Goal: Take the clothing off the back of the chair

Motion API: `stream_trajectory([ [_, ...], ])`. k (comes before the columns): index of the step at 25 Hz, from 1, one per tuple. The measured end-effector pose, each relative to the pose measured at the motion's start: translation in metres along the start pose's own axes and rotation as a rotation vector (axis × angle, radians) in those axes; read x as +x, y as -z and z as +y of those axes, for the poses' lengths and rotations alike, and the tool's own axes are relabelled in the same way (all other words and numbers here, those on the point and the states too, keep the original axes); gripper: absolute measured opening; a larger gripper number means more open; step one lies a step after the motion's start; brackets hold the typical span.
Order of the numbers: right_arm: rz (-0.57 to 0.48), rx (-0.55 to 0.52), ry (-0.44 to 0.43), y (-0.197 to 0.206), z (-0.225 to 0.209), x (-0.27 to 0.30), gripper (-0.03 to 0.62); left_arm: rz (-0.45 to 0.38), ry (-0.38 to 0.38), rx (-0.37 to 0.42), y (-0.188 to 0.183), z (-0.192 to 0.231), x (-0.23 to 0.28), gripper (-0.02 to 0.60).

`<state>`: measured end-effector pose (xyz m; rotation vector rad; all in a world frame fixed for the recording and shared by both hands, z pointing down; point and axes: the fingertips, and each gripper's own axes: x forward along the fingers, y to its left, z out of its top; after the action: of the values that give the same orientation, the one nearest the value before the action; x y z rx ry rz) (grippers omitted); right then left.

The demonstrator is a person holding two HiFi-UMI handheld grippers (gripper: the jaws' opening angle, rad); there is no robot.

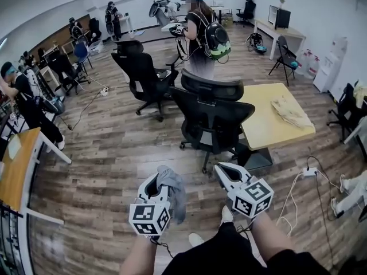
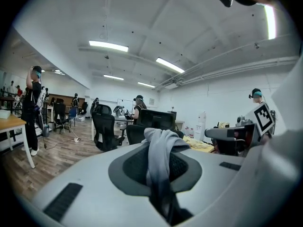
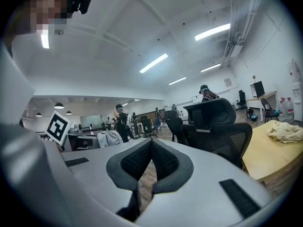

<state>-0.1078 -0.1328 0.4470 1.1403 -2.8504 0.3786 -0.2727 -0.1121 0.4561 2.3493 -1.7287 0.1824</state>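
Observation:
A grey garment (image 1: 172, 189) hangs from my left gripper (image 1: 157, 180), which is shut on it low in the head view, above the wooden floor. In the left gripper view the grey garment (image 2: 159, 161) drapes over and between the pads of the left gripper (image 2: 159, 144). The black mesh office chair (image 1: 211, 112) stands just ahead with its back bare; it also shows as the chair (image 3: 218, 126) in the right gripper view. My right gripper (image 1: 222, 171) is beside the left one, nearer the chair's base, and the right gripper (image 3: 151, 143) is shut with nothing in it.
A yellow table (image 1: 265, 132) stands right of the chair with a beige cloth (image 1: 291, 112) on it. A second black chair (image 1: 140, 73) and a person with a backpack (image 1: 200, 39) are beyond. A power strip (image 1: 309, 172) with cables lies at right, a desk (image 1: 20, 159) at left.

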Motion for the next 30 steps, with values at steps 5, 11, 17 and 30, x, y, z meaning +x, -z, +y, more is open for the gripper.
stream_trajectory([
  [5, 0.02, 0.016, 0.04, 0.009, 0.001, -0.022, 0.012, 0.022, 0.044, -0.016, 0.025, -0.02, -0.021, 0.059],
  [11, 0.039, -0.005, 0.042, 0.006, 0.001, -0.047, 0.012, 0.014, 0.067, -0.041, 0.028, -0.047, -0.039, 0.058],
  [17, 0.041, -0.014, 0.018, 0.014, -0.01, -0.088, 0.012, -0.014, 0.065, -0.041, 0.029, -0.098, -0.044, 0.058],
  [30, 0.049, -0.009, -0.035, 0.031, -0.031, -0.214, 0.012, 0.019, 0.051, -0.087, 0.049, -0.233, -0.077, 0.058],
])
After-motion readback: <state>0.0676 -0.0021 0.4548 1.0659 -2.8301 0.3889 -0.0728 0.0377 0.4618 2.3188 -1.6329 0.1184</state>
